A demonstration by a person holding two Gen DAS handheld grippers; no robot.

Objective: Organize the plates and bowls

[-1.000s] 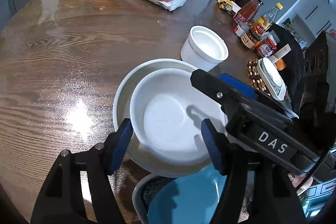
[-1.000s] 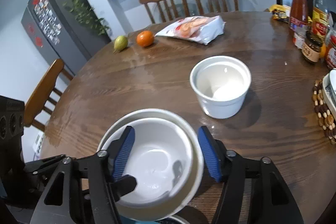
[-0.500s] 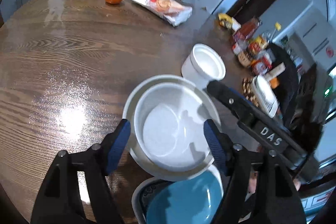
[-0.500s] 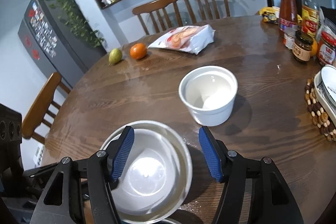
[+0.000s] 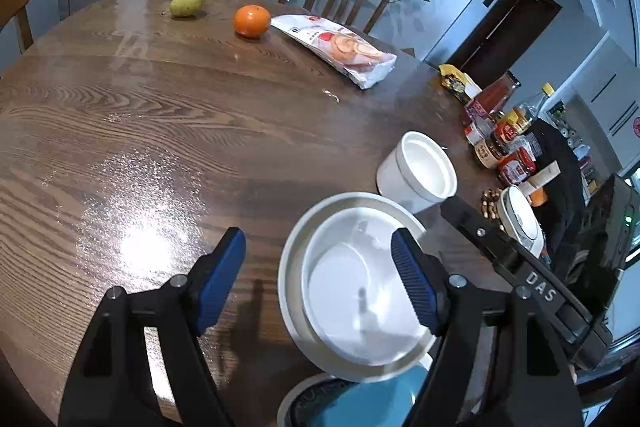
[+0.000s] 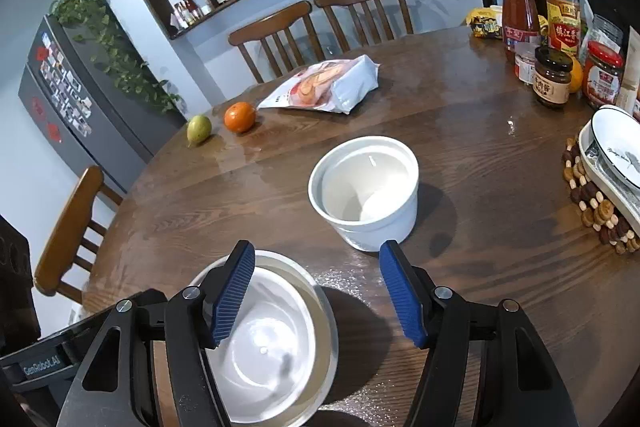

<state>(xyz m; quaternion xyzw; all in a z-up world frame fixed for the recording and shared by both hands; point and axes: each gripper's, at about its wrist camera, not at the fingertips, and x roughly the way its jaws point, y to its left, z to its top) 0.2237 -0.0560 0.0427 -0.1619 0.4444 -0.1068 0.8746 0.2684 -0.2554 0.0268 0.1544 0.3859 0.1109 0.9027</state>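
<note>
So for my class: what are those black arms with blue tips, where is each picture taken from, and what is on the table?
No robot here: a person holds two hand-held grippers, each with a camera looking along its blue pads. One picture is from the left gripper, one from the right gripper. Both are open and hold nothing. On the wooden table a white bowl sits nested in a larger bowl. Beyond stands a tall white pot. Farther off lie a pear, an orange and a snack bag.
</note>
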